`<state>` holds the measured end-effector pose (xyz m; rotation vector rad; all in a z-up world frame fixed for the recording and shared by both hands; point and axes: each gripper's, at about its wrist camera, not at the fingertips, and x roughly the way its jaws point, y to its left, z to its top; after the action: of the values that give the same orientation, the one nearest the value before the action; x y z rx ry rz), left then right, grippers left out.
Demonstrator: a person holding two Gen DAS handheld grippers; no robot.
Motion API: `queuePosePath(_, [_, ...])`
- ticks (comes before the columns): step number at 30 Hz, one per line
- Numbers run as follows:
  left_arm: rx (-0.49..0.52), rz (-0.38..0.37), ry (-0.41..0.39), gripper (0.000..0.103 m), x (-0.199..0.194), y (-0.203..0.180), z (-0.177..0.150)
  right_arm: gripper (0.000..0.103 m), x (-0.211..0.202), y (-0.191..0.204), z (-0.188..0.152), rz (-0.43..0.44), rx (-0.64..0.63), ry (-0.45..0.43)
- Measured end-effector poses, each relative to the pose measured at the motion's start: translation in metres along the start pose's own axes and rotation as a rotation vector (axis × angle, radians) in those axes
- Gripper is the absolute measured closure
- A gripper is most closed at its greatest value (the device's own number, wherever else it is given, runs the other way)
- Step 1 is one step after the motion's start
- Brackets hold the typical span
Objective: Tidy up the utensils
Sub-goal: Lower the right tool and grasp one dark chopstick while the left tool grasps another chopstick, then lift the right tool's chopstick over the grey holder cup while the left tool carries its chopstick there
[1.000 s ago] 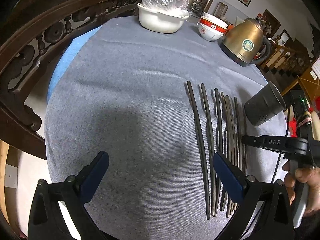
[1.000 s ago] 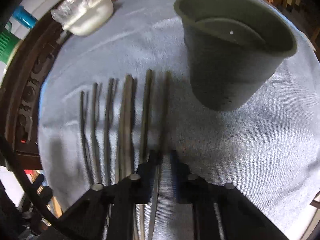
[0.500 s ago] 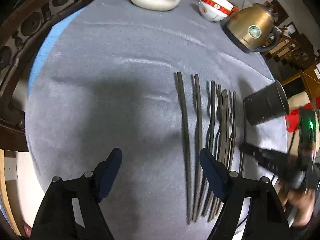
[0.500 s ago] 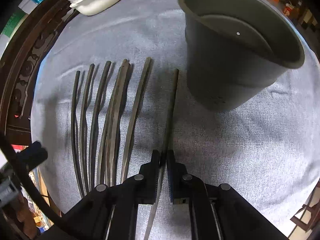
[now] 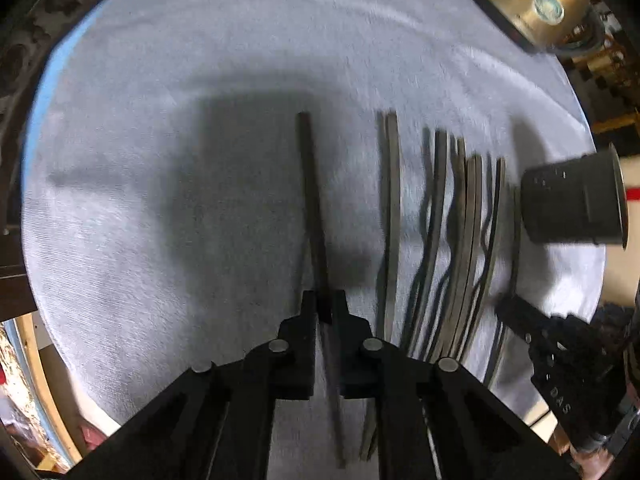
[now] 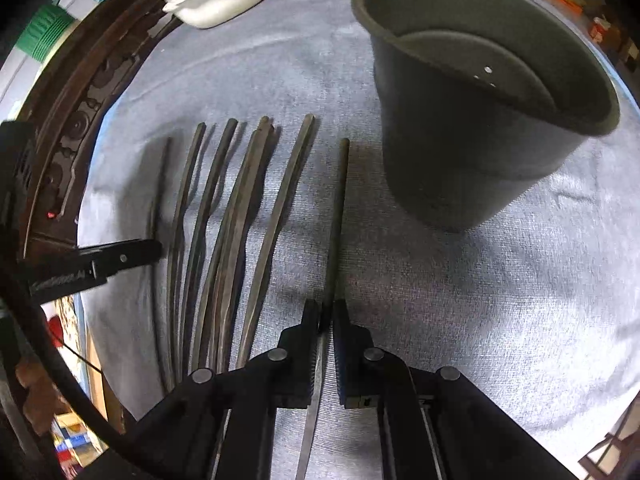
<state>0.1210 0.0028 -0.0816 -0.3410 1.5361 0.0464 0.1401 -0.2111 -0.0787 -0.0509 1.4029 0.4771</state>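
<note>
Both grippers were clamped on chopsticks: the left gripper [image 5: 325, 307] pinched the leftmost chopstick [image 5: 312, 200] of the row on the grey cloth [image 5: 160, 240], and the right gripper [image 6: 326, 316] pinched the chopstick nearest the cup [image 6: 480, 128]. Pickup looked under way; next, each stick would likely need lifting, tipping upright and lowering into that cup.

Dark chopsticks [image 6: 224, 240] lying side by side on grey cloth, several warped; one apart each side. Dark holder cup [image 6: 480, 120] upright, beside row.
</note>
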Motion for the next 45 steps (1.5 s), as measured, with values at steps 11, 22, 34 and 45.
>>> queuePosePath(11, [0.115,0.062,0.122,0.094,0.004,-0.014,0.019,0.094,0.014,0.024,0.016,-0.062,-0.136,0.123])
queuePosePath(22, [0.091,-0.020,-0.085,0.097,-0.041,0.002,0.004,0.097,-0.021,0.045,-0.004,0.016,-0.088,-0.048])
queuePosePath(34, [-0.012,-0.057,-0.822,0.097,-0.114,0.018,-0.040,0.097,-0.127,0.013,-0.064,-0.130,0.104,-0.722])
queuePosePath(45, [0.027,0.051,-0.945,0.097,-0.099,0.026,-0.077,0.097,-0.124,0.005,-0.099,-0.242,0.075,-0.846])
